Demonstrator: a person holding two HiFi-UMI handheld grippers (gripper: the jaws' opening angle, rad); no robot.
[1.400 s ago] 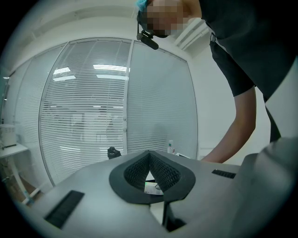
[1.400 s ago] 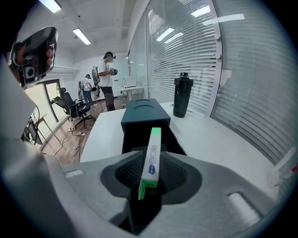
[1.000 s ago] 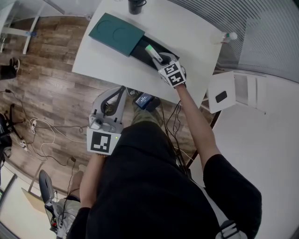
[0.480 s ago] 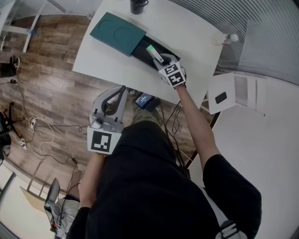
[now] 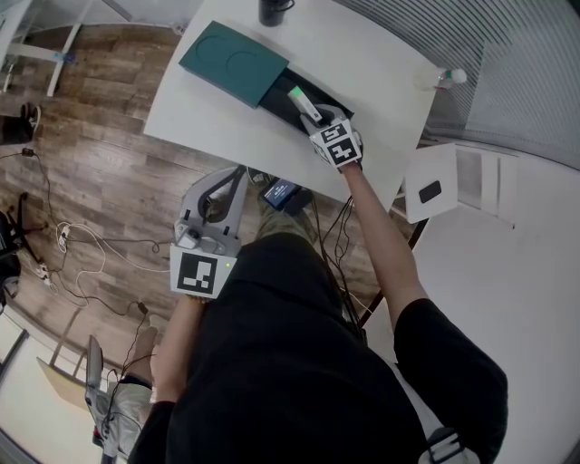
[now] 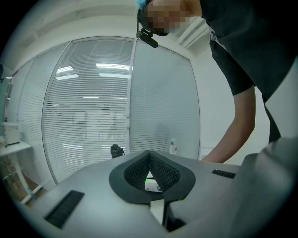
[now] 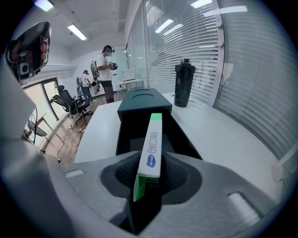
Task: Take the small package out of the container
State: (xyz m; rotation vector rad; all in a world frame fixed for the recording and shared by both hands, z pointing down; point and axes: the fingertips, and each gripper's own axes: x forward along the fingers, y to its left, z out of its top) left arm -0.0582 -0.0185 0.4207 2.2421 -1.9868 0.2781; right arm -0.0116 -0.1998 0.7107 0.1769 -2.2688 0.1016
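white table (image 5: 367, 56), grn container (image 5: 232, 62), blk bottle (image 5: 275, 10)

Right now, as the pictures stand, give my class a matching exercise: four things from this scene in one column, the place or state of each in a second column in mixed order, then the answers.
Things
1. small package
2. left gripper
3. black bottle
4. teal container

Places or states
A. stands at the far edge of the white table
B. shut on nothing, held off the table
C. lies on the table with its dark inside open
D. clamped upright in the right gripper, over the open container

Pairs: 1-D, 2-B, 3-A, 4-C
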